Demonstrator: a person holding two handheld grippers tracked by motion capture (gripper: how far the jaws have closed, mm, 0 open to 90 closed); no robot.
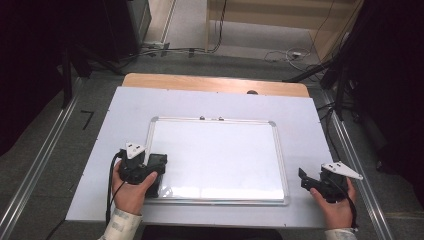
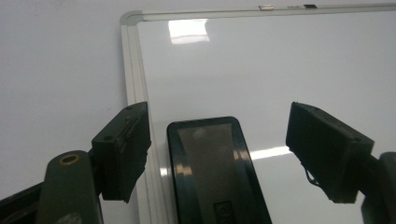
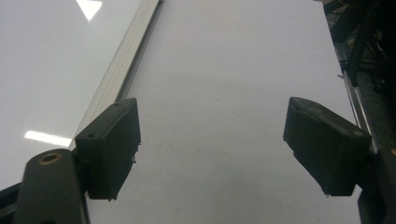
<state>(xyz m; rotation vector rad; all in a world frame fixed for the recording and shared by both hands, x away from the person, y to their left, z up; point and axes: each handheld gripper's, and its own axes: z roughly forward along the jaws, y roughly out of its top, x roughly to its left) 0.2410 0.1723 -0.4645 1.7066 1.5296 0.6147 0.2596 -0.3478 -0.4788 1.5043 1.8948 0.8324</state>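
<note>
Left gripper (image 2: 219, 154) jaws apart, I see neither pad touching the black eraser (image 2: 215, 172) lying flat between them. Eraser sits on the whiteboard (image 1: 220, 150), near-left corner, just beside the left frame rail; long axis runs near-to-far, roughly parallel to that rail, rounded end pointing toward the far edge. Right gripper (image 3: 212, 147) jaws also apart, nothing between, over the white table sheet (image 1: 300, 107) right of the whiteboard.
</note>
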